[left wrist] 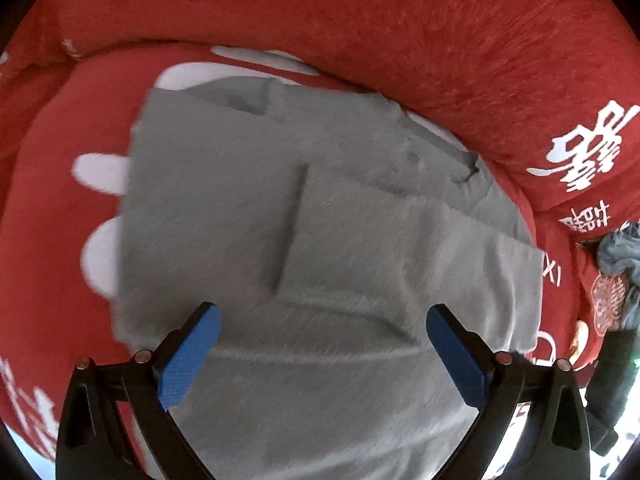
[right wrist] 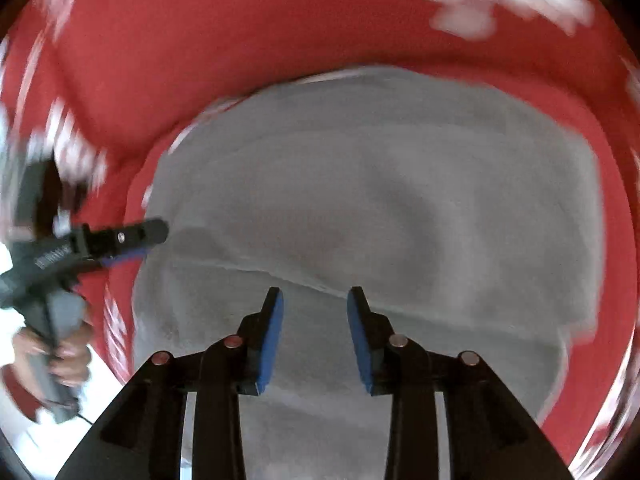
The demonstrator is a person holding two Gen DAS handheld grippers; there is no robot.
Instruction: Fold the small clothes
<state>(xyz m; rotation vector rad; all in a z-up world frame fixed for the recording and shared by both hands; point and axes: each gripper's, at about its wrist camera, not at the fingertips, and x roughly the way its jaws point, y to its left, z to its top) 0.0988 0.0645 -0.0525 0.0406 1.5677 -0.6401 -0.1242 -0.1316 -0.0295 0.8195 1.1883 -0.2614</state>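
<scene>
Well, the left gripper (left wrist: 323,320), fingers spread wide and gripping nothing, is hovering over the grey garment (left wrist: 320,220), which is lying on the red bedding (left wrist: 360,20); red margin is showing past its left edge. Only the right view is showing a hand (right wrist: 60,354) gripping that tool. The right gripper (right wrist: 315,304), fingers partly apart, is holding nothing. Blur is hiding the garment's long axis.

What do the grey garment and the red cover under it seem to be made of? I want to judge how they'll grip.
Grey garment: looks like soft, matte knit or fleece; fuzzy nap and a stitched patch pocket show, though blur leaves the weave unclear. Red cover: seems plush, velvety fabric with a short pile that catches the light, printed with white characters.
</scene>
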